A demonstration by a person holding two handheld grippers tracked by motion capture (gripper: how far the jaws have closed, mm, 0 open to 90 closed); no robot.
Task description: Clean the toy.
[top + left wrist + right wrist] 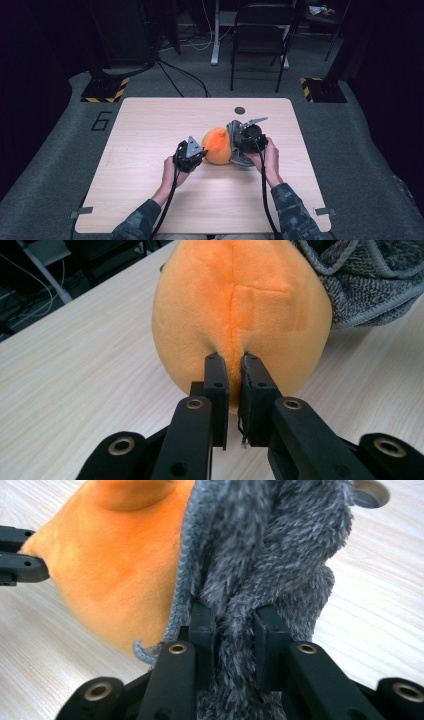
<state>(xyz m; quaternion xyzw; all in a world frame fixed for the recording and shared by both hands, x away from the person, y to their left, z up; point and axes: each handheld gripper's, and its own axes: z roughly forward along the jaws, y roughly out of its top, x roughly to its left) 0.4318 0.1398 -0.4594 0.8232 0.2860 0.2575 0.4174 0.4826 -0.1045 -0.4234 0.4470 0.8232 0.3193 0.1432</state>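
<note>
An orange plush toy [218, 145] sits a little right of the middle of the wooden table [150, 150], with a grey fuzzy fabric piece [239, 150] pressed against its right side. The left gripper [233, 371] comes at the toy from the left, its jaws drawn together and pinching a fold of orange plush along the seam; in the high view this gripper [196, 154] touches the toy's lower left flank. The right gripper [234, 625] is clamped on a thick bunch of the grey fabric, which bulges up between and over its jaws, and its body [248, 140] lies over much of the fabric in the high view. A small dark round hole [240, 110] marks the table beyond the toy. On the floor behind the table stand a black chair [260, 40] and loose cables [185, 75], well apart from the work
</note>
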